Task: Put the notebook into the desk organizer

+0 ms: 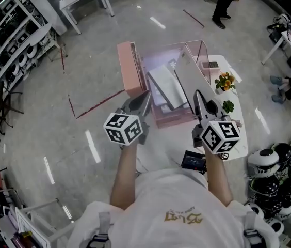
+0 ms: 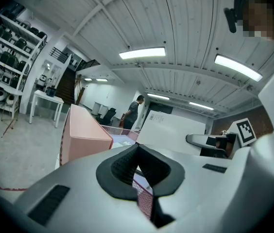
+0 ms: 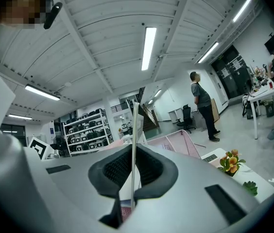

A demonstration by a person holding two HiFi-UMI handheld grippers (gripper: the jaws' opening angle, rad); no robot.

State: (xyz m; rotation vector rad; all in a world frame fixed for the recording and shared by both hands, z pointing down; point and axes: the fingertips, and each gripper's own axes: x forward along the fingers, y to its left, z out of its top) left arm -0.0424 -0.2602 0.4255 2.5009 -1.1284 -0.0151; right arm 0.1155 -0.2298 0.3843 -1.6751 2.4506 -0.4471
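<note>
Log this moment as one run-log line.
right claw: shut on notebook | notebook: edge-up over desk organizer, not released | left claw: shut, empty, by desk organizer

The thin white notebook (image 1: 189, 79) has its lower edge buried in the right claw (image 1: 197, 94), and the right gripper view gives it edge-on only. The pink mesh desk organizer (image 1: 135, 68) and the wearer's torso (image 1: 176, 205) cover most of the white table (image 1: 238, 133). A standing person in dark clothes (image 1: 223, 4) is cut off by the head view's top edge. Print on the small black device (image 1: 193, 160) is too small to read.
</note>
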